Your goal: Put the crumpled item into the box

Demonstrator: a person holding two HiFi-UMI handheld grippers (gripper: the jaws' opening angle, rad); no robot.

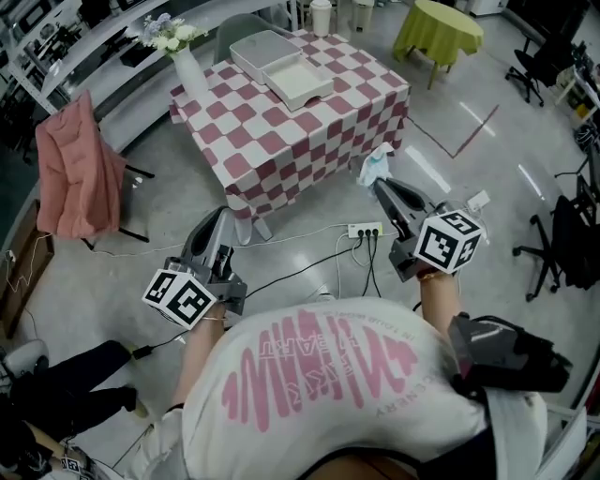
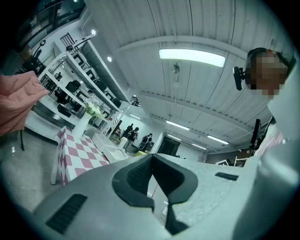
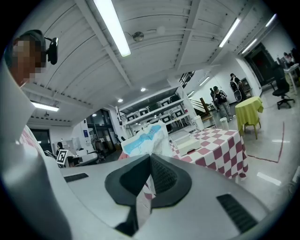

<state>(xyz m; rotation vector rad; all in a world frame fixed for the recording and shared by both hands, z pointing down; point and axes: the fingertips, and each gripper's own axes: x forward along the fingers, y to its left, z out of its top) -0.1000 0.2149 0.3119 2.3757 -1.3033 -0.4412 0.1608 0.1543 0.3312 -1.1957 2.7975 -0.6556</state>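
Note:
My right gripper (image 1: 379, 186) is shut on a crumpled white and blue wrapper (image 1: 375, 166), held up in the air in front of the table's near right corner. In the right gripper view the wrapper (image 3: 145, 137) sticks up from between the closed jaws (image 3: 151, 158). The open white box (image 1: 298, 82) sits on the checkered table (image 1: 309, 141) with its lid (image 1: 262, 52) beside it, well beyond the gripper. It also shows in the right gripper view (image 3: 188, 142). My left gripper (image 1: 223, 215) hangs shut and empty over the floor, left of the table; its jaws (image 2: 153, 157) meet.
A white vase with flowers (image 1: 189, 67) stands at the table's left corner. A pink cloth (image 1: 78, 172) hangs over a chair at left. A power strip (image 1: 365, 230) with cables lies on the floor. A yellow-covered table (image 1: 436, 28) and office chairs (image 1: 562, 239) stand to the right.

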